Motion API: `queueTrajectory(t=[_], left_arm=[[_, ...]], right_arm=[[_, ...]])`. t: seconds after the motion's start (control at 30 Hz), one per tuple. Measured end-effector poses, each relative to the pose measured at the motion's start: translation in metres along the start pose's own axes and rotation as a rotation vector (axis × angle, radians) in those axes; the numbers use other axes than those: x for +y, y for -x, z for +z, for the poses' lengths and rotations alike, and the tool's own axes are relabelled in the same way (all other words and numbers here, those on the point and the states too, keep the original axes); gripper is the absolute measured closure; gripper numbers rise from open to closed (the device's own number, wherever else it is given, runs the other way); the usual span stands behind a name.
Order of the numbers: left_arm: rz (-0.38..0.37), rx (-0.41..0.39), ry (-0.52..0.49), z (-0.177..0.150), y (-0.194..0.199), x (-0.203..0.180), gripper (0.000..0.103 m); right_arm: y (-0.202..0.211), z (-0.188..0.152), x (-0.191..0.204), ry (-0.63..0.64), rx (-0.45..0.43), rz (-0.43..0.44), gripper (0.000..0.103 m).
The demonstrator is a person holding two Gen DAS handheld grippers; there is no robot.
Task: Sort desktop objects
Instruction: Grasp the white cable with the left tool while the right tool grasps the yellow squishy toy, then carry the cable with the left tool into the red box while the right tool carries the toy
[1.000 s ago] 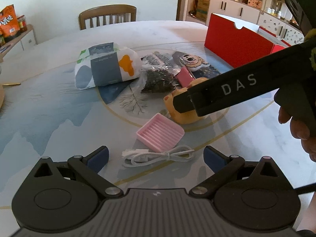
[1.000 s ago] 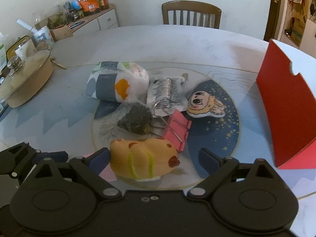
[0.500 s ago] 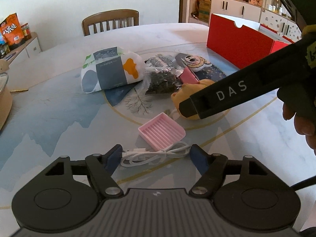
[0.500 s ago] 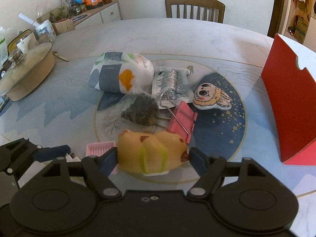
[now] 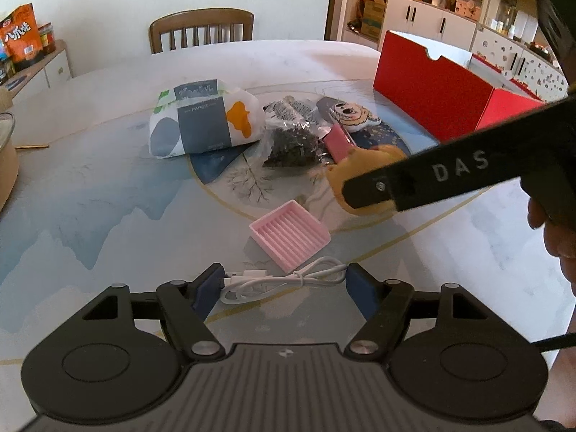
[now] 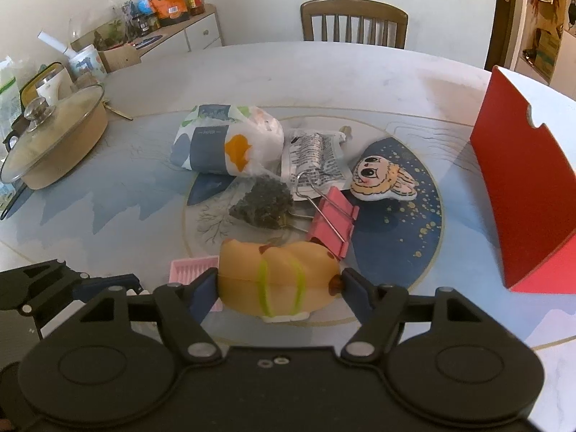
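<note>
A white coiled cable (image 5: 284,280) lies on the table between the pads of my left gripper (image 5: 282,288), which touch both of its ends. My right gripper (image 6: 279,286) is shut on a yellow squishy toy (image 6: 277,280) with green stripes; the toy also shows in the left wrist view (image 5: 363,169), partly hidden by the right gripper's body. A pink ridged tray (image 5: 289,235) lies just beyond the cable. Further off lie a tissue pack (image 6: 225,144), a bag of dark tea (image 6: 262,203), a foil packet (image 6: 316,156), a pink binder clip (image 6: 333,219) and a cartoon rabbit plush (image 6: 381,181).
An open red box (image 5: 442,97) stands at the right of the table and also shows in the right wrist view (image 6: 522,180). A lidded pot (image 6: 54,136) sits at the left edge. A wooden chair (image 6: 354,19) stands behind the table.
Both grippers have closed: the left's pads have come in to the cable's ends, the right's have closed onto the yellow toy. The right gripper also moved forward over the toy.
</note>
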State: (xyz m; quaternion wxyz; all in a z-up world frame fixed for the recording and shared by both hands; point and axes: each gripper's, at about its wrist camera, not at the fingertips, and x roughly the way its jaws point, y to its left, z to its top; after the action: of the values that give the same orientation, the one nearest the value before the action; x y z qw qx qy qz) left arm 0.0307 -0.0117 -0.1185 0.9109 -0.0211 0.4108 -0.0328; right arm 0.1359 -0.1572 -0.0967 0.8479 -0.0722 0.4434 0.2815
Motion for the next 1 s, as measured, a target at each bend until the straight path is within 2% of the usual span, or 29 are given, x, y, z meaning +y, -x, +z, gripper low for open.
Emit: queueTrajectory(t=[0.53, 1.0], left_arm=[[-0.077, -0.061, 0.013, 0.035, 0.026, -0.013, 0.029], [-0.135, -0.13, -0.018, 0.083, 0.036, -0.047, 0.029]], right_arm=[[0.047, -0.008, -0.021, -0.089, -0.019, -0.025, 0.031], [0.092, 0.005, -0.055, -0.165, -0.081, -0.054, 0.031]])
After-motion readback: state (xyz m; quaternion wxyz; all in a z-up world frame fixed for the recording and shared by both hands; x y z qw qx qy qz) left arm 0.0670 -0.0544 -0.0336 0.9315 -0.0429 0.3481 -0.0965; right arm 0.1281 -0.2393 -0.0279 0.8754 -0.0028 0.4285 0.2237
